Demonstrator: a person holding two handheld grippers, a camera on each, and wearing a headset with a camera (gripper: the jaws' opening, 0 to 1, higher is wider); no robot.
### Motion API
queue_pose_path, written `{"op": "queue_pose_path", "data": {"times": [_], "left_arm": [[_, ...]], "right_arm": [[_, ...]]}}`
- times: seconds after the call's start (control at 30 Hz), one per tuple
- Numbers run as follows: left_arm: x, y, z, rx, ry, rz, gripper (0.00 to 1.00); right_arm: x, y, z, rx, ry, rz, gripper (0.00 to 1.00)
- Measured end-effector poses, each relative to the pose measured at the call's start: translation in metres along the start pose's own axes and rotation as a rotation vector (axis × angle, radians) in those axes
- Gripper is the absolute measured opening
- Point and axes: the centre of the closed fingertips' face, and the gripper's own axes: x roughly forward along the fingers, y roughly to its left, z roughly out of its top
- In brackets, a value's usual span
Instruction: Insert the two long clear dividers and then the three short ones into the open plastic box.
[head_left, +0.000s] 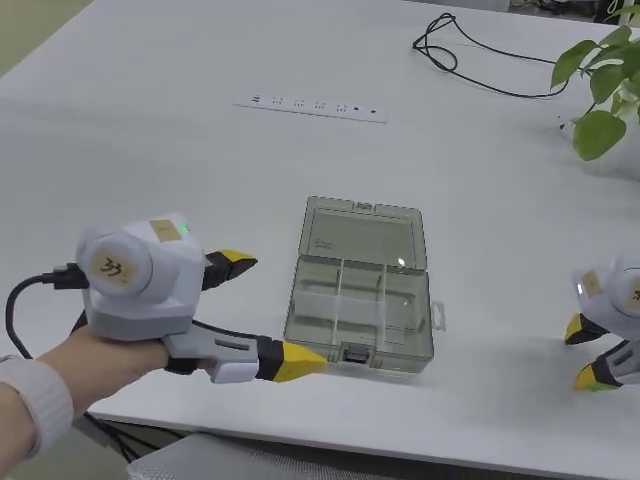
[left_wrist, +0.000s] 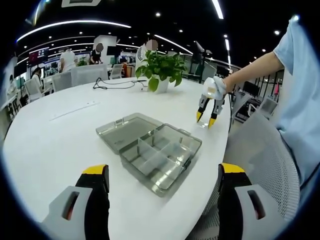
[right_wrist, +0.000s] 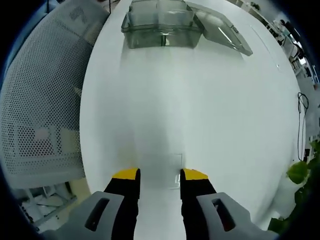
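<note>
**Markings.** Left gripper (head_left: 272, 311): white housing, black jaws with yellow tips. It carries a round tan sticker (head_left: 113, 268) with dark figures that look like "33", though they are not sharp enough to be sure. A green light (head_left: 183, 229) glows on top. Faint moulded marks on the lid are too small to read.

**Item 1.** Box (head_left: 310, 340): rectangular, smoky clear plastic, open, on the white worktop (head_left: 200, 150) near its front edge. The hinged lid (head_left: 365, 235) lies flat behind the base, and a small latch sits on the front wall. Clear dividers (head_left: 360, 305) already stand upright in the base and split it into compartments. Their exact number cannot be told.

**Item 2.** Short divider (right_wrist: 167, 170): a flat, clear piece seen only as a faint outline. It lies on the worktop well to the right of the box.

**Position to jaws.** The left gripper's jaws are spread wide and hold nothing. The box sits just ahead of them, centred between the tips in the left gripper view. The right gripper (right_wrist: 157, 174) has its jaws apart, tips down at the worktop, with the short divider between them. Whether they touch it cannot be told. The box lies far ahead of these jaws.

**Other.**
- White power strip (head_left: 310, 105)
- Black cable (head_left: 470, 60)
- Green leafy plant (head_left: 600, 90)
- Grey perforated chair back (right_wrist: 45, 100)
</note>
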Motion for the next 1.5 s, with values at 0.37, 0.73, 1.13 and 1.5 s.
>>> {"op": "queue_pose_path", "data": {"times": [0.37,0.73,1.13,1.5], "left_arm": [[0.001,0.004,0.0,-0.049,-0.015,0.012,0.9],[0.006,0.007,0.004,-0.158,-0.036,0.017,0.84],[0.025,-0.004,0.025,-0.257,-0.053,-0.044,0.73],[0.042,-0.019,0.042,-0.401,-0.067,-0.121,0.59]], "right_arm": [[-0.004,-0.002,0.023,-0.008,-0.044,-0.011,0.32],[-0.029,-0.016,0.071,-0.088,-0.157,-0.095,0.32],[-0.075,-0.021,0.148,-0.24,-0.276,-0.233,0.32],[-0.094,-0.013,0.207,-0.329,-0.356,-0.293,0.32]]}}
